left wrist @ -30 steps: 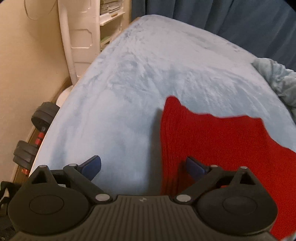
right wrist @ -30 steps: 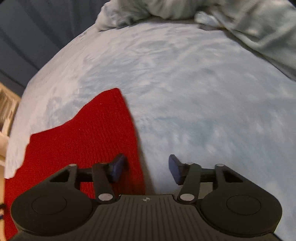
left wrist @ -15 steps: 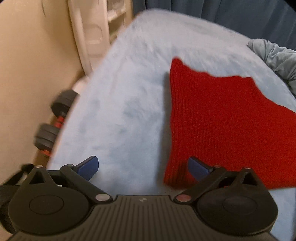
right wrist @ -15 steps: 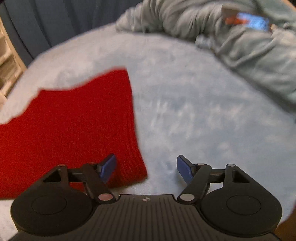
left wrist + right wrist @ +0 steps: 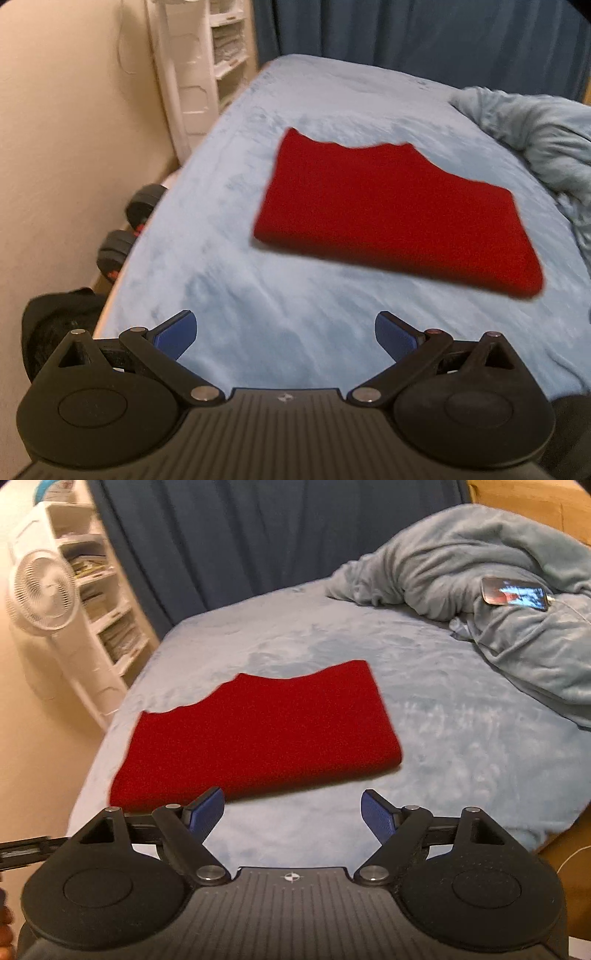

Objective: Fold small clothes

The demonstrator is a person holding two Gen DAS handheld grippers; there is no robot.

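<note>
A red knit garment (image 5: 399,214) lies folded flat on the light blue bed (image 5: 295,314), its far edge wavy. In the right wrist view the same red garment (image 5: 258,734) sits left of centre on the bed (image 5: 443,720). My left gripper (image 5: 286,336) hovers well short of the garment's near edge, open with nothing between its blue pads. My right gripper (image 5: 293,816) is also back from the garment; its jaws are opening and hold nothing.
A rumpled grey-blue blanket (image 5: 498,590) is heaped at the bed's right, with a phone (image 5: 515,592) on it. A white fan (image 5: 44,590) and white shelf unit (image 5: 192,74) stand left of the bed. Dumbbells (image 5: 129,229) lie on the floor beside it. Dark curtains (image 5: 240,535) hang behind.
Both grippers have pulled back and up from the red garment, which now lies folded wholly beyond them. The right gripper's jaws have widened. The garment's near edge no longer sits between any fingers.
</note>
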